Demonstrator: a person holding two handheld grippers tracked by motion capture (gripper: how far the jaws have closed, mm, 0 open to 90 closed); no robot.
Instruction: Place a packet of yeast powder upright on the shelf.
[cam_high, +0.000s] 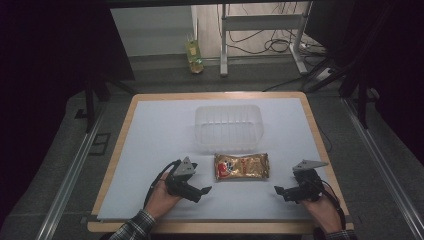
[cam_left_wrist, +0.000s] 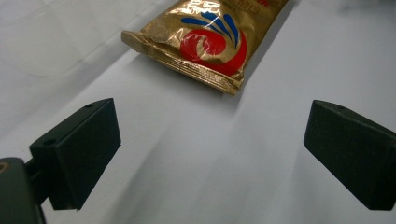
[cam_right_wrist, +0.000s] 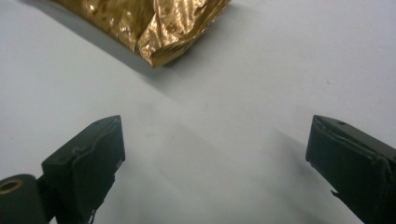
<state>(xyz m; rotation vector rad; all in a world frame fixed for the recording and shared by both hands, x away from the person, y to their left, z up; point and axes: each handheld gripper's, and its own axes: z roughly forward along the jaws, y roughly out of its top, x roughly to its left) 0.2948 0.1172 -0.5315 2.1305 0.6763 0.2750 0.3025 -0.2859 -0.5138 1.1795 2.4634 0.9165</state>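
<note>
A gold foil snack packet (cam_high: 242, 166) with a red and blue swirl lies flat on the white table (cam_high: 160, 130), just in front of a clear plastic tub (cam_high: 228, 127). My left gripper (cam_high: 201, 192) rests near the front edge, left of the packet, with its jaws wide apart and nothing between them. In the left gripper view the packet (cam_left_wrist: 210, 37) lies ahead of the open gripper (cam_left_wrist: 212, 154). My right gripper (cam_high: 280, 192) sits to the packet's right, also open and empty. The right gripper view has the packet's crimped end (cam_right_wrist: 159, 23) beyond the open gripper (cam_right_wrist: 215, 163).
The tub stands empty at the table's middle back. A wooden rim (cam_high: 112, 150) frames the white surface. On the floor beyond the table are a yellow bottle (cam_high: 194, 56), a metal stand's legs (cam_high: 260, 30) and cables.
</note>
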